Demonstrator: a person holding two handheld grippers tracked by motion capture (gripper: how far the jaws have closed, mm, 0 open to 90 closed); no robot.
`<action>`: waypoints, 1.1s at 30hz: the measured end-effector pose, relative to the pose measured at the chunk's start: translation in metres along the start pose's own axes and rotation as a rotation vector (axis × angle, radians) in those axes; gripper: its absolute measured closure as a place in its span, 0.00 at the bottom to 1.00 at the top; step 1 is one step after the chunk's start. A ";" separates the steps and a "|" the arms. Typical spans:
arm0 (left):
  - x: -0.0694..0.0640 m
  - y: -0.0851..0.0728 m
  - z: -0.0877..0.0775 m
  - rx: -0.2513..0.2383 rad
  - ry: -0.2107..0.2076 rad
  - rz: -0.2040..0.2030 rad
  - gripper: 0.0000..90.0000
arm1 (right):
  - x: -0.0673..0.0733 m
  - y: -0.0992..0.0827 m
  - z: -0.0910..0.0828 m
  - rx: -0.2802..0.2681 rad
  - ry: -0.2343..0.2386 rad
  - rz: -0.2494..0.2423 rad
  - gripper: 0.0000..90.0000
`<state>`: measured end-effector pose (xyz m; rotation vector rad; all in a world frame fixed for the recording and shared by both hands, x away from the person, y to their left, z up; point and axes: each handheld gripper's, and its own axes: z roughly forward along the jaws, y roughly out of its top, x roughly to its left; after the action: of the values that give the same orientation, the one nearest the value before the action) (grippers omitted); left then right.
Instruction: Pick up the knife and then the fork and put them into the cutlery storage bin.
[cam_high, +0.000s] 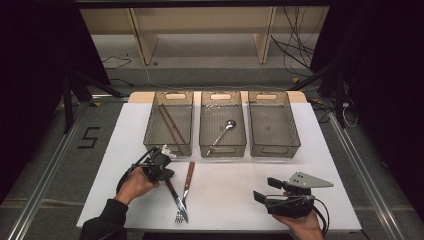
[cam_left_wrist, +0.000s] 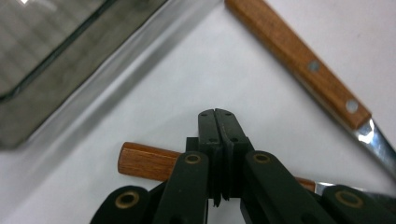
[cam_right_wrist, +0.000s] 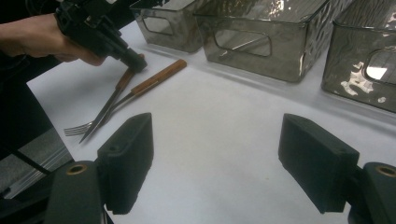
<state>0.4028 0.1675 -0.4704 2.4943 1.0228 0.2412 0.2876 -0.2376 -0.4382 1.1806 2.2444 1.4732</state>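
Wooden-handled knife (cam_high: 172, 192) is lying on the white table (cam_high: 225, 195), crossing the fork (cam_high: 186, 187) near the tips, in front of the left bin (cam_high: 169, 122). Left gripper (cam_high: 162, 170) is sitting with jaws pressed together right over the knife handle, nothing between them. Right gripper (cam_high: 262, 192) is hovering well apart, jaws standing wide and empty.

Dim room, light falls mostly on the white worktop (cam_high: 300, 200). Grey floor (cam_high: 210, 75) behind, loose cables (cam_high: 295, 50) trailing. Pale wooden shelf unit (cam_high: 200, 30) at back. Taped "5" (cam_high: 88, 137) on left floor.
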 end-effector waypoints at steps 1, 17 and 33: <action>0.002 -0.004 -0.002 0.007 -0.005 -0.006 0.99 | 0.000 0.000 0.000 0.001 0.000 0.000 0.30; -0.007 -0.037 -0.023 0.085 -0.010 -0.006 0.99 | 0.001 0.000 0.002 0.004 0.001 -0.005 0.30; -0.009 -0.032 -0.052 0.051 0.033 0.152 0.46 | 0.001 0.000 0.001 0.000 -0.001 -0.003 0.30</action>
<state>0.3601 0.1985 -0.4390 2.6257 0.8627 0.3064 0.2881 -0.2362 -0.4382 1.1771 2.2444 1.4713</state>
